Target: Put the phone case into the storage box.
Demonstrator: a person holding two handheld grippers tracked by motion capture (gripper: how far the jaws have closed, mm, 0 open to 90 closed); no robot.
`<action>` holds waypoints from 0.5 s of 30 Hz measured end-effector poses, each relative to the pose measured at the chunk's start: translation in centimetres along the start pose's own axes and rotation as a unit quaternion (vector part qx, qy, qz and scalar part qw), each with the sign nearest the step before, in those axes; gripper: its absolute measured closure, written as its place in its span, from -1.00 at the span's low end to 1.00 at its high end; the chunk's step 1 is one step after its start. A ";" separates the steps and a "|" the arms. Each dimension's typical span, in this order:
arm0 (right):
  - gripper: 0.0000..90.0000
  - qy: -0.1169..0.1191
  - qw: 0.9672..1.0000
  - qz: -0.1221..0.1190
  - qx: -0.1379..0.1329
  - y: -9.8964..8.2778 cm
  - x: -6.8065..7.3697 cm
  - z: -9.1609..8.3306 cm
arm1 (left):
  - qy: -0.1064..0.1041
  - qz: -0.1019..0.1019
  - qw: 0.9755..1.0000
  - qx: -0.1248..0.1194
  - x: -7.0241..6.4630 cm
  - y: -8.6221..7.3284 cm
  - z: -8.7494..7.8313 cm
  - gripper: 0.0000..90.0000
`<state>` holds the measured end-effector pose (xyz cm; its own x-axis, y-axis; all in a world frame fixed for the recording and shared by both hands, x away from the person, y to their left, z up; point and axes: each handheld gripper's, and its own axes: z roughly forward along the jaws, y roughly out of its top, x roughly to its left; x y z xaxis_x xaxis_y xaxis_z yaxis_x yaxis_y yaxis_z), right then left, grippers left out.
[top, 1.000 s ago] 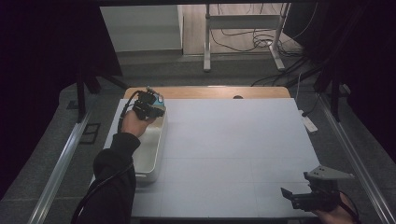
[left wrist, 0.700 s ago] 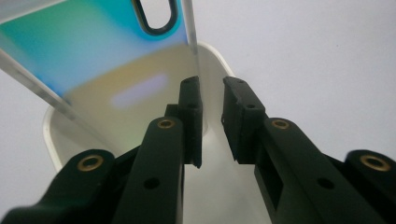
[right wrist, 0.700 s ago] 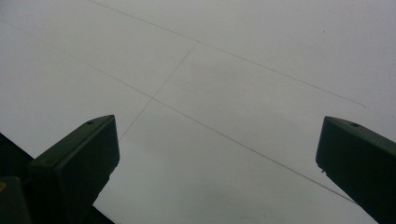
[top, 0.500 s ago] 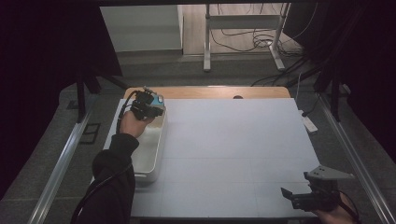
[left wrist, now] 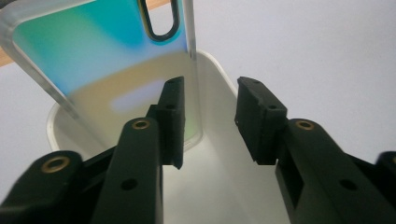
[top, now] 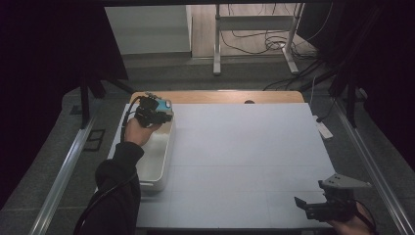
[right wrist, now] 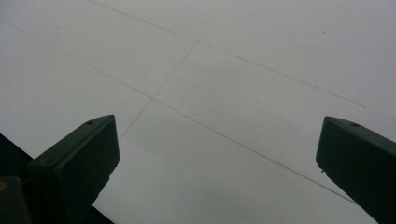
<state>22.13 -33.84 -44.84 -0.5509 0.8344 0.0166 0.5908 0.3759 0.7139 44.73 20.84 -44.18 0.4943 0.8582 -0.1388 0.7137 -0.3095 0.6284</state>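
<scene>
- Dark floor surrounds the white table (top: 254,156), with cables at the far side.
- At the table's left edge, the left gripper (left wrist: 208,121) hangs over the far end of a white bin (top: 161,161); its jaws have just been opening and stand apart.
- A phone case (left wrist: 107,60) leans inside the bin, against the left jaw's outer face, long axis tilted up and away, camera hole uppermost.
- Near the table's front right corner, the right gripper (right wrist: 217,154) is spread wide over bare tabletop.
</scene>
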 end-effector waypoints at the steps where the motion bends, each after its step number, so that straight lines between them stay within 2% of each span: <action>1: -1.00 0.000 1.000 0.000 0.000 0.0 0.0 0.0 | 0.000 -0.001 1.000 -0.002 0.0 -0.1 0.0 0.33; 15: -1.00 -0.001 1.000 -0.001 -0.001 0.0 0.0 0.0 | -0.001 0.004 1.000 -0.026 0.1 -0.6 -0.8 0.02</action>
<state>22.11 -33.83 -44.84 -0.5510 0.8344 0.0142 0.5890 0.3767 0.7149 43.92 21.41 -43.99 0.5010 0.8547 -0.1359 0.6836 -0.2945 0.6679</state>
